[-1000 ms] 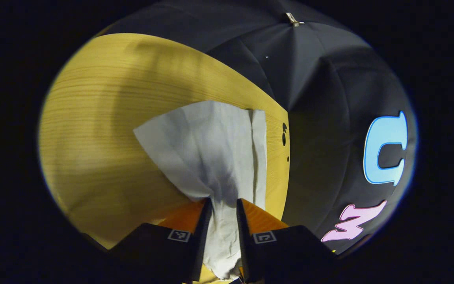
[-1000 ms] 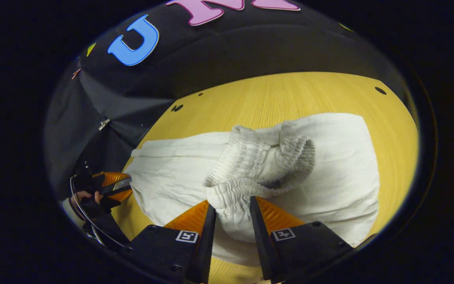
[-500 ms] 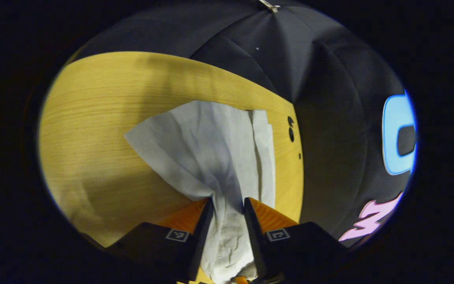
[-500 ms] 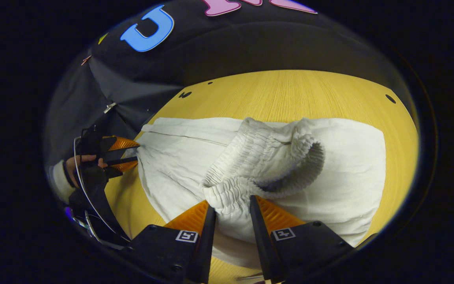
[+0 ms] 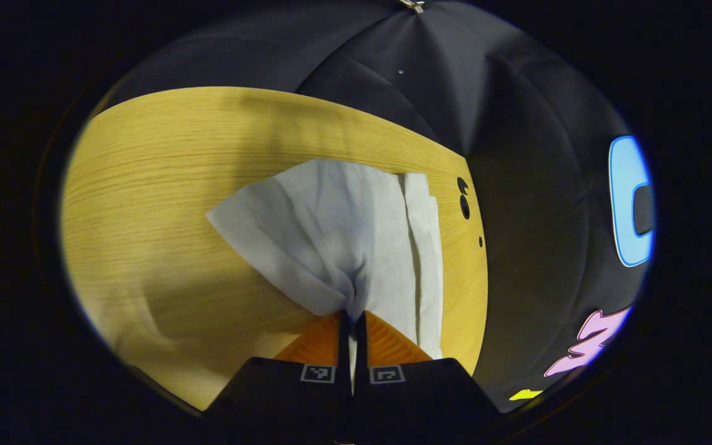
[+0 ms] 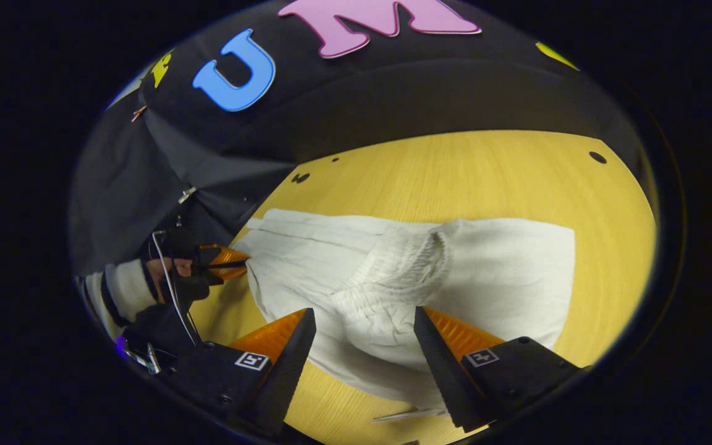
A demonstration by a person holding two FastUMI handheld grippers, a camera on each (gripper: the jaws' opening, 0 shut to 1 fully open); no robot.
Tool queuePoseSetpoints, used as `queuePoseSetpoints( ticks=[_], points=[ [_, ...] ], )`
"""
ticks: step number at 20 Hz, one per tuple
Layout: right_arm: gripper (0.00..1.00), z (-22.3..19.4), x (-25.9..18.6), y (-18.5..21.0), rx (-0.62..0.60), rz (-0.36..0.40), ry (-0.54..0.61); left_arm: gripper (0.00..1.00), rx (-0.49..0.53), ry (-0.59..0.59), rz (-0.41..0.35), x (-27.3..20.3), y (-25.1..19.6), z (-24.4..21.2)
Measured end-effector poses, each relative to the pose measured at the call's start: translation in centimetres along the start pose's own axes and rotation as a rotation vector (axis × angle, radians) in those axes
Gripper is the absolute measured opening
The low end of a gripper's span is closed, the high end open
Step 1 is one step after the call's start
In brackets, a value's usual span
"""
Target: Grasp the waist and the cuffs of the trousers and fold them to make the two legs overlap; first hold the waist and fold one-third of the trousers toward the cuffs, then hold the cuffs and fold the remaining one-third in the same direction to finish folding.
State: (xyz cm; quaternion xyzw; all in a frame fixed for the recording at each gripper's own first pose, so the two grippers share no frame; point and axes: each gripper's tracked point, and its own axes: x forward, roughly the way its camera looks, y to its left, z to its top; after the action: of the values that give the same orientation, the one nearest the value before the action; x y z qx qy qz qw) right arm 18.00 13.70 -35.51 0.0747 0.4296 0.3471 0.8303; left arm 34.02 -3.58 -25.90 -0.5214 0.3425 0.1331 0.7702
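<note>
The white trousers [image 6: 467, 278] are lying across the wooden table [image 6: 486, 173], spread flat for the most part, with the two legs stacked one upon the other. The elastic waist [image 6: 393, 272] is bunching up in soft gathers near the middle of the cloth, folded over onto the rest of the fabric.

In the right gripper view, the right gripper [image 6: 365, 321] is hovering over the near edge of the trousers with its fingers spread wide apart. Cloth is showing in the gap between them, but neither finger is pressing on it. Far off to the left of that view, the left gripper [image 6: 238, 264] is sitting at the end of the trousers, with a hand [image 6: 167, 272] in a pale sleeve [image 6: 130, 287] holding it.

In the left gripper view, the left gripper [image 5: 352, 321] is pinching the cuffs [image 5: 351, 296] tight; its fingers are drawn almost together, with only a thin sliver of white fabric showing between them. From that pinch the trousers [image 5: 331, 228] are fanning outward across the table [image 5: 158, 204], reaching close to its far edge. A narrow layered strip of cloth is running along the right side of the fan, just beside a few dark holes [image 5: 463, 198] in the table top near its edge. Behind the table, the black cloth wall [image 5: 486, 93] is hanging in folds.
</note>
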Motion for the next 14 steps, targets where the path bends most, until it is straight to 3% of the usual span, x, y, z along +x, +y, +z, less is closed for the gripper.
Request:
queuePoseSetpoints(
  ticks=[5, 14],
  points=[
    [0.98, 0.7, -4.0, -5.4, 0.075, -0.104, -0.083, 0.06, 0.033, -0.057, -0.086, -2.0, -2.4, 0.5],
    [0.98, 0.5, -9.5, -9.4, 0.209, -0.163, -0.163, 0.06, 0.283, -0.147, -0.275, -5.1, -10.1, -1.8]
  ],
)
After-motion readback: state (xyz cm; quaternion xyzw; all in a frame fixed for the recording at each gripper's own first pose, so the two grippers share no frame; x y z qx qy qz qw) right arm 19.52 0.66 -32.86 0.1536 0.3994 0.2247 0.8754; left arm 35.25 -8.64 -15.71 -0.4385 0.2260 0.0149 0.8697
